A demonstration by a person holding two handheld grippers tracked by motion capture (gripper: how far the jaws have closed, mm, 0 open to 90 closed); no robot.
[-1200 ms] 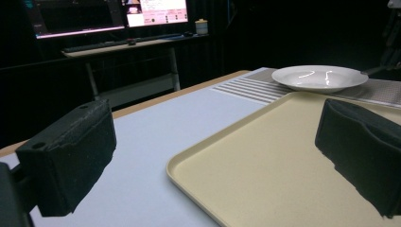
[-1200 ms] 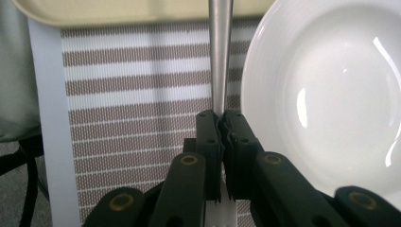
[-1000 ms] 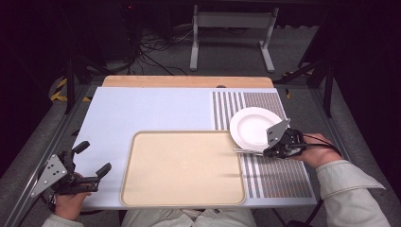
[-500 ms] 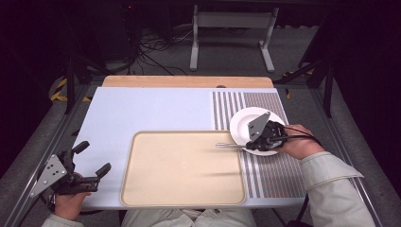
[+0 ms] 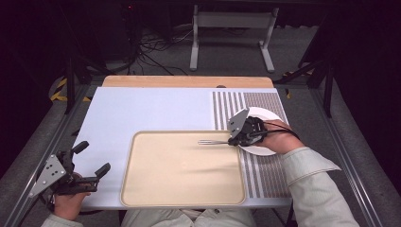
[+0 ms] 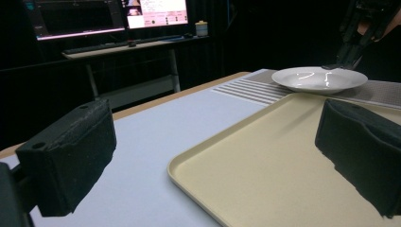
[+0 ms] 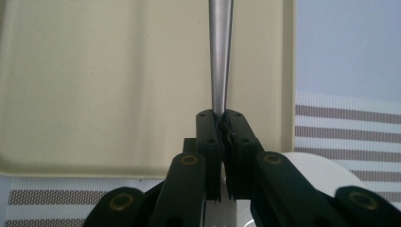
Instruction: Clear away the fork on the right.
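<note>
A metal fork (image 5: 211, 142) sticks out level to the left over the right part of the beige tray (image 5: 179, 176). My right gripper (image 5: 231, 141) is shut on its handle, just left of the white plate (image 5: 270, 116). In the right gripper view the jaws (image 7: 222, 120) pinch the fork's handle (image 7: 220, 56) above the tray (image 7: 94, 85), with the plate (image 7: 321, 176) beside them. My left gripper (image 5: 93, 157) rests open and holds nothing at the table's front left corner. Its view shows both pads wide apart (image 6: 217, 142), the tray (image 6: 265, 161) and the plate (image 6: 319, 79).
A striped placemat (image 5: 265, 176) lies under the plate at the right of the pale blue tabletop (image 5: 142, 111). A wooden strip (image 5: 189, 81) runs along the far edge. A metal stand (image 5: 231, 28) and cables lie on the floor beyond.
My right gripper has carried the fork leftward from over the plate to over the tray's right side. The left gripper has stayed put.
</note>
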